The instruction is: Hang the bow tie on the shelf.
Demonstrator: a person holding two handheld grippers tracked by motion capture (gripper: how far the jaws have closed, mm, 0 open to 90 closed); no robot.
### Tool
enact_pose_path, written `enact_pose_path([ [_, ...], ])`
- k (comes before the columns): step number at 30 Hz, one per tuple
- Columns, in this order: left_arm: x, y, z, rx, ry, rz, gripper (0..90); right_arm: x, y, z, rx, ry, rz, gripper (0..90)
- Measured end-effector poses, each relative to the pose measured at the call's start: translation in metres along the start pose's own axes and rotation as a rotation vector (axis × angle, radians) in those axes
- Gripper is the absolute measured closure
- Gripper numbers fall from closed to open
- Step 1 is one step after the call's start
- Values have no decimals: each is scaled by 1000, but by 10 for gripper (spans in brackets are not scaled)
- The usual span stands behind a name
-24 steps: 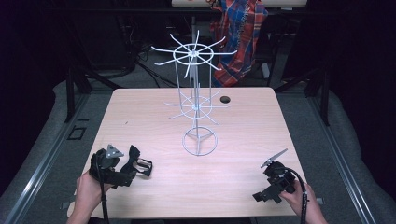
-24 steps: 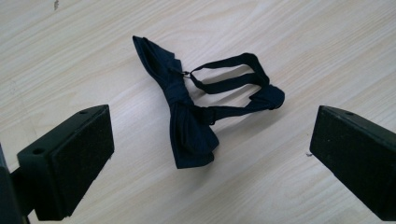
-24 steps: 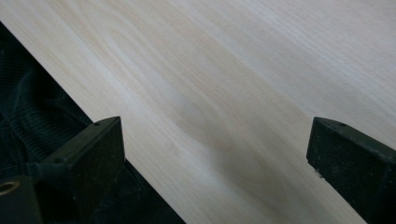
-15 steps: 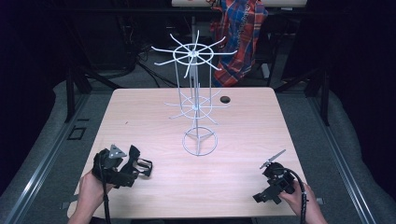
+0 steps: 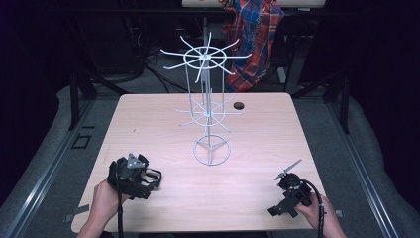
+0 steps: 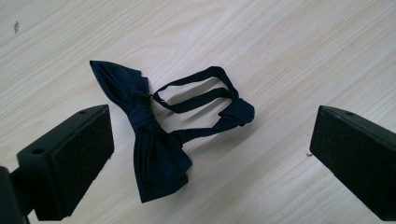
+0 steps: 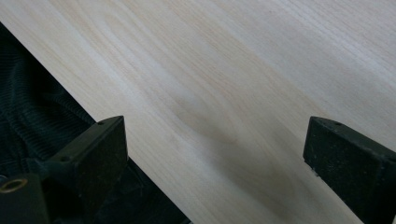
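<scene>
- The left gripper [image 6: 210, 154] is held wide open just above the table [image 5: 277, 129], and a dark bow tie [image 6: 154, 135] is seen lying flat on the wood between its jaws; nothing is gripped yet.
- The tie's thin strap [image 6: 201, 93] is looped loosely beside the bow. If only the strap is caught when the jaws are closed, the bow is likely to dangle and swing, and a later hanging would be made awkward.
- The fabric lies flat against the wood. If the jaws are closed too high, the cloth may be missed altogether; if they are pressed down hard, the pads may be scraped on the table and the tie pushed aside rather than pinched.
- The bow sits nearer one jaw than the other, so a closing stroke may drag it sideways before it is clamped, and a poor off-centre hold could result.
- The right gripper [image 5: 288, 194] is also held wide open, near the table's front right edge, with bare wood and dark cloth under it. No help would be given from there if the tie slipped.
- The wire rack [image 5: 207, 106] stands in the middle of the table, well apart from both grippers. It looks light and tall, so it could be tipped or spun if the tie is snagged on a spoke.
</scene>
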State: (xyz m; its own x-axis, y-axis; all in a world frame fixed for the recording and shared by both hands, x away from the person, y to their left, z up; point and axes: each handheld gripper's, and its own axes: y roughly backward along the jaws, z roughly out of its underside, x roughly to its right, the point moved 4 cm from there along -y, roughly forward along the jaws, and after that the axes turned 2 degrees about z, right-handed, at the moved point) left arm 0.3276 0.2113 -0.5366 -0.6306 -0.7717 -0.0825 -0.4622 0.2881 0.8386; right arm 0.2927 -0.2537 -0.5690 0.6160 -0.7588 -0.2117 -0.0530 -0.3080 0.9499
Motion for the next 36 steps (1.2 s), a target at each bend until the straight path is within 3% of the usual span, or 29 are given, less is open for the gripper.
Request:
enact_pose_path([
  [7, 4, -8, -4, -33, -22, 28, 1, -2, -2, 1, 23, -23, 1, 60],
  [10, 6, -12, -5, -38, -35, 25, 1, 1, 0, 3, -6, -10, 14, 61],
  [17, 8, -15, -6, -56, -37, 23, 4, -1, 0, 3, 4, -15, 1, 63],
  [19, 9, -17, -6, -71, -50, 14, 6, 0, -1, 3, -6, -11, 7, 64],
  [22, 10, -21, -6, -90, -45, 32, 20, 0, -2, 3, -4, -17, 6, 65],
  [24, 9, -24, -5, -107, -44, 42, 20, 1, -1, 2, -15, 4, 18, 65],
  [28, 9, -30, -5, -131, -49, 36, 11, -2, -3, 2, -14, -9, 5, 66],
  [33, 10, -36, -5, -156, -66, 46, 100, 0, -2, 3, -25, 2, 19, 66],
  [34, 10, -37, -6, -157, -70, 40, 139, -3, -4, 2, -1, -20, 11, 66],
  [36, 11, -39, -7, -168, -76, 37, 189, -2, -3, 2, -15, -3, 10, 66],
])
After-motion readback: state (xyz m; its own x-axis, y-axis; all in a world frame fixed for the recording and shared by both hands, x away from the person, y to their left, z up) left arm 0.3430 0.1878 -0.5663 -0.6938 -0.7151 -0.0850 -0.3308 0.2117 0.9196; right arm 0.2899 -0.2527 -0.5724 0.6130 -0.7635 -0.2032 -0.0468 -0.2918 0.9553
